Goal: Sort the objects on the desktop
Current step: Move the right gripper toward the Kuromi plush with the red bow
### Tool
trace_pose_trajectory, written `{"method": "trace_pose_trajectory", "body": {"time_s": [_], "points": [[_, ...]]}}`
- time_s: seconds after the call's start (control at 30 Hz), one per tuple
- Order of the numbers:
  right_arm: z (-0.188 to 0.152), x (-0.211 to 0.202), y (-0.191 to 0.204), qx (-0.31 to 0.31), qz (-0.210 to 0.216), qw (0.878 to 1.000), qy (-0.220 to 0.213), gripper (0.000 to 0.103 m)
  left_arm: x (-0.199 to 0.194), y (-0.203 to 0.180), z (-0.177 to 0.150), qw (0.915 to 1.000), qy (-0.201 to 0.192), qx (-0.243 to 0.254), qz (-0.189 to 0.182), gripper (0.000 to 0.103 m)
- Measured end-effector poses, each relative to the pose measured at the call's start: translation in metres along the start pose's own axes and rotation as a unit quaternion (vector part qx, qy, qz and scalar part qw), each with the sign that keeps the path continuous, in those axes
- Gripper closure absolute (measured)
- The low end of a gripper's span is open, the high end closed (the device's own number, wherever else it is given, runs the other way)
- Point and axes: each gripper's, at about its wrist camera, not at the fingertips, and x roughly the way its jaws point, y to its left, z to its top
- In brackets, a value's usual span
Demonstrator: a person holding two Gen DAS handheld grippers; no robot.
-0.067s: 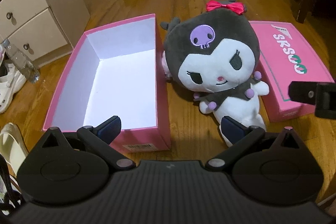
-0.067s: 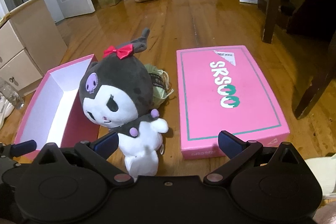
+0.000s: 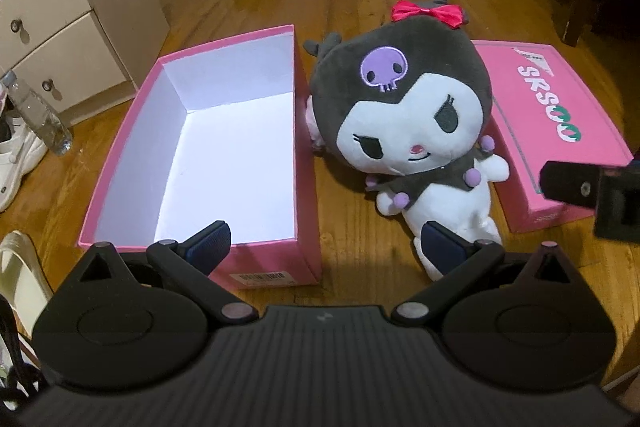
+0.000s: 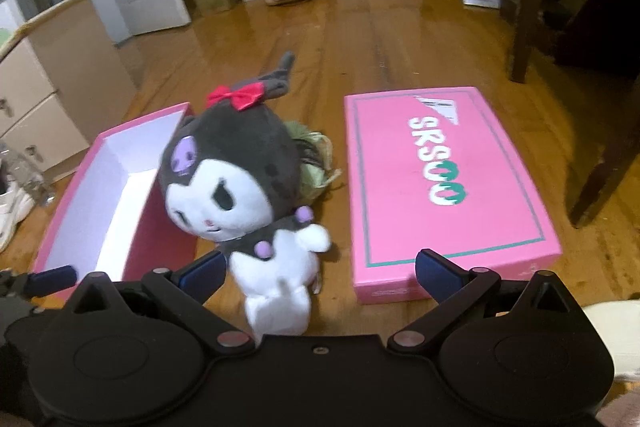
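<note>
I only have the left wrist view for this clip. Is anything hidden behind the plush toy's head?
Observer: Yes. The right wrist view shows a greenish fringed bundle behind the plush toy, between it and the pink lid.
Operator: In my view the toy overlaps that lid. Are they touching?
Observer: No, the right wrist view shows a clear gap between them.
Operator: I see only one finger of the right tool. Is it open?
Observer: Open and holding nothing. The right tool has its fingers spread wide, one near the toy's body and one in front of the lid's near end.
</note>
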Motion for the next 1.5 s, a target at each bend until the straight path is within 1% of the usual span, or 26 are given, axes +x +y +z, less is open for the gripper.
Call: {"method": "trace_pose_trajectory", "body": {"time_s": [0.23, 0.27, 0.37, 0.43, 0.5, 0.63, 0.87, 1.03, 1.1, 1.17, 1.23, 1.3, 1.37, 1.43, 1.5], "points": [[-0.002, -0.021, 0.002, 0.027, 0.053, 0.997, -0.045, 0.001, -0.015, 0.009, 0.007, 0.9996, -0.023, -0.012, -0.010, 0.000], [-0.003, -0.023, 0.002, 0.030, 0.058, 0.997, -0.050, 0.001, -0.016, 0.010, 0.009, 0.9996, -0.025, -0.011, -0.005, 0.000], [0.001, -0.027, -0.004, 0.025, 0.042, 0.998, -0.038, 0.001, -0.021, 0.013, 0.009, 0.9996, -0.026, -0.006, 0.006, 0.000], [0.000, -0.032, -0.009, 0.031, 0.055, 0.997, -0.045, 0.001, -0.020, 0.017, 0.008, 0.9997, -0.024, -0.008, 0.004, 0.000], [0.003, -0.036, -0.011, 0.034, 0.063, 0.997, -0.042, 0.001, -0.018, 0.021, 0.009, 0.9997, -0.019, -0.010, 0.008, 0.000], [0.004, -0.038, -0.011, 0.024, 0.050, 0.998, -0.036, 0.001, -0.014, 0.030, 0.009, 0.9997, -0.009, -0.017, 0.012, 0.000], [0.001, -0.026, -0.007, 0.003, 0.022, 1.000, -0.014, 0.001, -0.003, 0.041, 0.003, 0.9994, 0.012, -0.023, 0.023, 0.000], [-0.003, -0.015, -0.009, -0.003, 0.024, 1.000, -0.005, 0.001, 0.001, 0.051, 0.003, 0.9991, 0.016, -0.029, 0.026, 0.000], [-0.005, -0.013, -0.005, -0.028, 0.030, 0.999, -0.007, 0.001, 0.001, 0.058, 0.004, 0.9989, 0.017, -0.034, 0.027, 0.000], [-0.011, -0.016, 0.005, -0.090, 0.031, 0.995, -0.023, 0.001, 0.002, 0.064, 0.005, 0.9986, 0.016, -0.040, 0.031, 0.000], [-0.016, -0.021, 0.014, -0.136, 0.033, 0.989, -0.041, 0.001, 0.007, 0.070, 0.005, 0.9982, 0.015, -0.045, 0.037, 0.000], [-0.015, -0.020, 0.018, -0.153, 0.047, 0.986, -0.042, 0.001, 0.016, 0.072, 0.006, 0.9976, 0.024, -0.046, 0.046, 0.000], [-0.011, -0.015, 0.023, -0.163, 0.065, 0.984, -0.037, 0.001, 0.018, 0.074, 0.009, 0.9977, 0.030, -0.046, 0.040, 0.000], [-0.007, -0.009, 0.029, -0.180, 0.077, 0.980, -0.035, 0.001, 0.014, 0.075, 0.011, 0.9983, 0.021, -0.048, 0.024, 0.000], [-0.007, -0.003, 0.036, -0.205, 0.075, 0.975, -0.038, 0.001, 0.011, 0.077, 0.013, 0.9986, 0.011, -0.048, 0.020, 0.000]]}}
